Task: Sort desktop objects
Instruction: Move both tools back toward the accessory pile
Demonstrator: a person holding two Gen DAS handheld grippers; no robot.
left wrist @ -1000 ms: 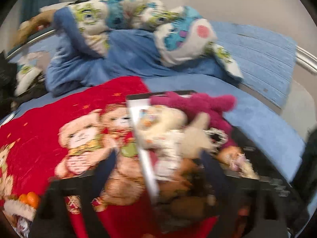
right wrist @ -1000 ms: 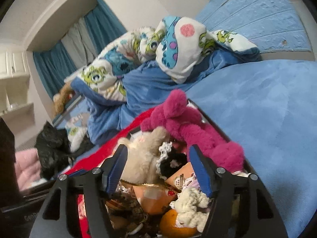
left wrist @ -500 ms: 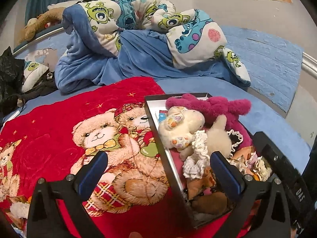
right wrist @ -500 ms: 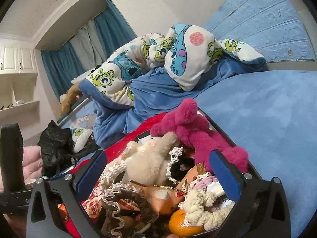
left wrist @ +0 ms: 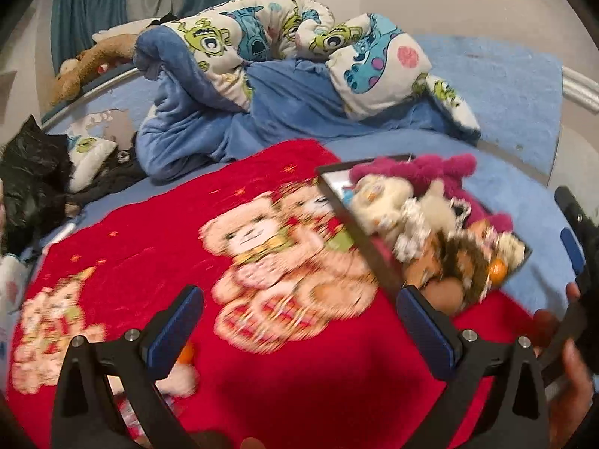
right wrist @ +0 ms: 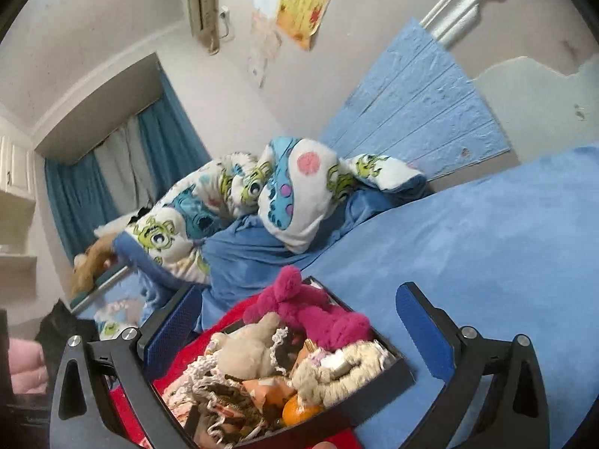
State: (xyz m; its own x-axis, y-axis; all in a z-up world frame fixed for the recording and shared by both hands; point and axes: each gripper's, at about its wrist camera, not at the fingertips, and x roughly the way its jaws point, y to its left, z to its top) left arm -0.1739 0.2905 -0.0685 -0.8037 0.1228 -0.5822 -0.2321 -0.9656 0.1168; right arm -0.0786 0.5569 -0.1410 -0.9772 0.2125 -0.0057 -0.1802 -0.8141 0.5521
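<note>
Left claw [left wrist: 297, 331] first, in its own view: its two blue pads [left wrist: 174, 327] stand wide apart with nothing between them, hanging over the red bear blanket [left wrist: 157, 247]. I'd judge it is parked there empty so it can pick from the black tray [left wrist: 368, 247] just to its right. That tray lies at the blanket's edge on the bed [left wrist: 524, 194], heaped with soft things, which suits sorting: all in one place within reach. The picture is smeared, so I count only what is plain: one magenta plush [left wrist: 441, 168], one cream plush [left wrist: 382, 198], one orange fruit [left wrist: 499, 270]. A second small orange thing [left wrist: 186, 353] lies on the blanket by the left pad. A hand [left wrist: 561, 359] shows at the right edge.

From the right wrist, the right claw [right wrist: 299, 333] is spread as wide as it goes, gripping nothing, its pads either side of the same tray [right wrist: 402, 368] but clear of it. It looks lined up to choose something. Here I count one magenta plush [right wrist: 318, 310], one beige plush [right wrist: 251, 351], one knitted cream toy [right wrist: 344, 370], one orange fruit [right wrist: 297, 413], plus lace bits [right wrist: 209, 378] too tangled to number. One rumpled cartoon duvet [right wrist: 295, 194] lies beyond.
</note>
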